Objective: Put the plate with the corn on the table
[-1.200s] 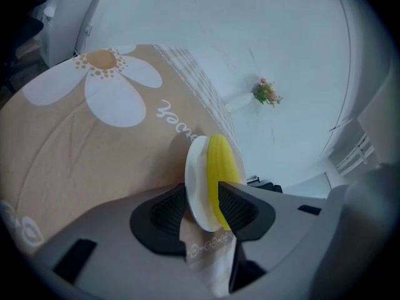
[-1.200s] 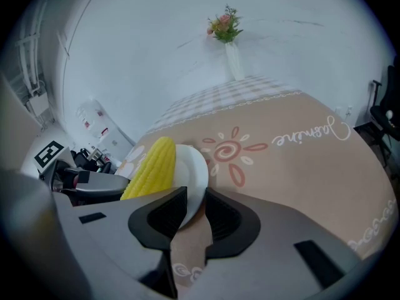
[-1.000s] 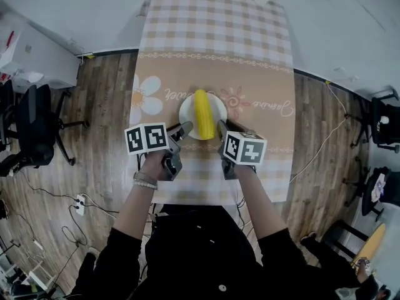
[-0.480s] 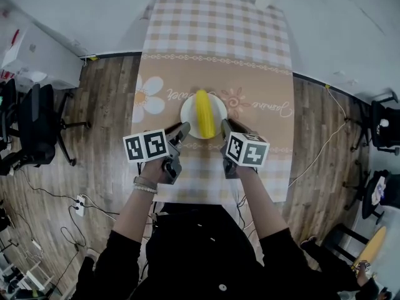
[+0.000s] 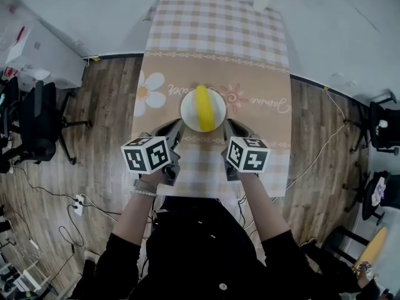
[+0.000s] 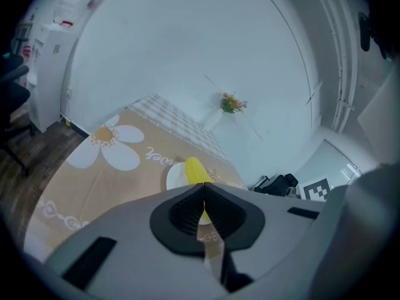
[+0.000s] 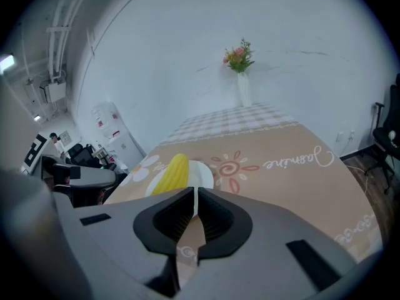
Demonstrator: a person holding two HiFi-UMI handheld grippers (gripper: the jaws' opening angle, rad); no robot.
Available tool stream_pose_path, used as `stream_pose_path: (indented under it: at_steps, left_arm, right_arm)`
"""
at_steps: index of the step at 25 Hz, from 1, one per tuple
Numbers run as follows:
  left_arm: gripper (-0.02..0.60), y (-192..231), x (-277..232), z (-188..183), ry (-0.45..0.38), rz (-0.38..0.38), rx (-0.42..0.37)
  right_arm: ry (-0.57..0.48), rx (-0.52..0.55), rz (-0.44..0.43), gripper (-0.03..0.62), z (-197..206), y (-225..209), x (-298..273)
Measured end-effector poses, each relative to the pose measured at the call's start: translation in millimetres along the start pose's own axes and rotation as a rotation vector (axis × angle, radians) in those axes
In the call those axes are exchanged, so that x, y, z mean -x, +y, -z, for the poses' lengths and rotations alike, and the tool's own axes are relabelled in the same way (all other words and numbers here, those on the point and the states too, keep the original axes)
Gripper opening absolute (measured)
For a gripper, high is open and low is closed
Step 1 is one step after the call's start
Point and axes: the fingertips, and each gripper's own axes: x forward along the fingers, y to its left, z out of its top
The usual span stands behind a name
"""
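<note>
A white plate (image 5: pixel 187 109) lies flat on the table (image 5: pixel 262 74) with a yellow corn cob (image 5: pixel 202 107) lengthwise on it. My left gripper (image 5: pixel 177 127) hovers just short of the plate's near left rim, its jaws closing until they meet with nothing between them. My right gripper (image 5: pixel 227 127) mirrors it at the near right rim, shut and empty. In the left gripper view the corn (image 6: pixel 195 169) and plate (image 6: pixel 175 177) show just past the left gripper (image 6: pixel 204 188). In the right gripper view the corn (image 7: pixel 170 174) and plate (image 7: pixel 204 174) lie beyond the right gripper (image 7: pixel 195 194).
A vase of flowers (image 7: pixel 240 83) stands at the table's far end against the wall. A black office chair (image 5: pixel 37 124) and a white cabinet (image 5: pixel 37 55) are on the left. Another chair (image 5: pixel 381 124) and floor cables are on the right.
Both grippers have drawn back from the plate toward the person. The left jaws, open a second ago, have come together. The plate and corn stayed in place on the table.
</note>
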Motion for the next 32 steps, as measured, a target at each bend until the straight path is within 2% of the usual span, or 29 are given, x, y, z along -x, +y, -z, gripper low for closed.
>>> stream_pose_path:
  at_steps: [18, 26, 32]
  left_arm:
    - [0.014, -78.8, 72.9, -12.8, -0.158, -0.014, -0.289]
    - [0.014, -120.1, 101.6, -17.8, -0.222, -0.021, -0.489]
    - [0.014, -144.5, 124.1, -31.0, -0.284, -0.005, -0.521]
  right_arm:
    - [-0.189, 0.111, -0.085, 0.049, -23.4, 40.2, 98.3]
    - [-0.279, 0.161, -0.128, 0.049, -41.8, 58.1, 147.3]
    - [-0.347, 0.216, -0.158, 0.049, -56.9, 75.9, 180.7]
